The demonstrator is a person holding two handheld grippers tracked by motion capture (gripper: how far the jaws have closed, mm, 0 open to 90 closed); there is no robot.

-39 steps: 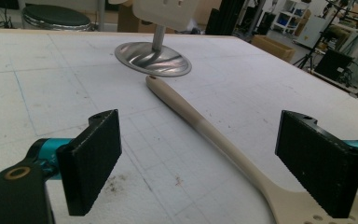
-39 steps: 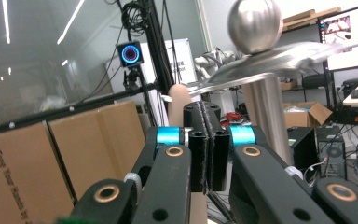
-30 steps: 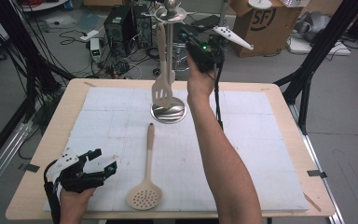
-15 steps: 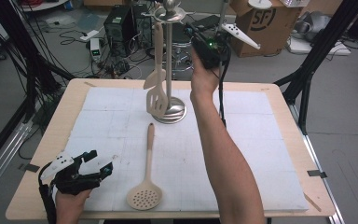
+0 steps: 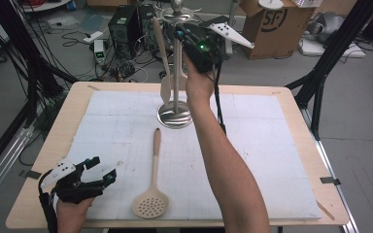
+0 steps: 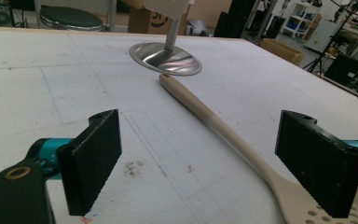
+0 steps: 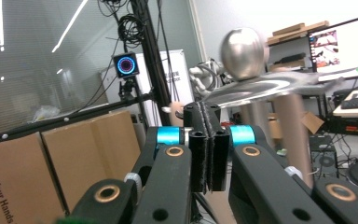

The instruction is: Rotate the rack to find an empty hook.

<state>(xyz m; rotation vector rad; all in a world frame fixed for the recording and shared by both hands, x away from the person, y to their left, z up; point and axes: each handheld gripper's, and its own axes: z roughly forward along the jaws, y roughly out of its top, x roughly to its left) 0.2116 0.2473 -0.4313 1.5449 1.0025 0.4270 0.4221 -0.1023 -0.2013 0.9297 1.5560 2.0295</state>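
While the slotted turner (image 5: 165, 73) now hangs from the top disc of the metal utensil stand (image 5: 176, 63), the right hand-held gripper (image 5: 194, 41) sits higher and further back than it did 1 second ago, when it was lower beside the stand's base. Over that second the turner has also swung: its blade faced the high view flat-on and now shows almost edge-on, so it looks freshly hung and perhaps not yet settled. In the right gripper view the jaws of this hand-held gripper (image 7: 207, 140) are pressed together with nothing visible between them, just beside the stand's knob (image 7: 244, 52); I judge the turner released and this part of the hanging done.

That leaves the skimmer (image 5: 151, 187) as the next thing to hang. It lies flat on the desk (image 5: 272, 145), perforated bowl toward the person, handle tip pointing at, and in the left gripper view nearly touching, the stand's round base (image 6: 165, 58). The left hand-held gripper (image 5: 85, 177) rests at the near left corner, jaws spread wide and empty, with the skimmer (image 6: 223, 126) just beside its right jaw, not between the 2.
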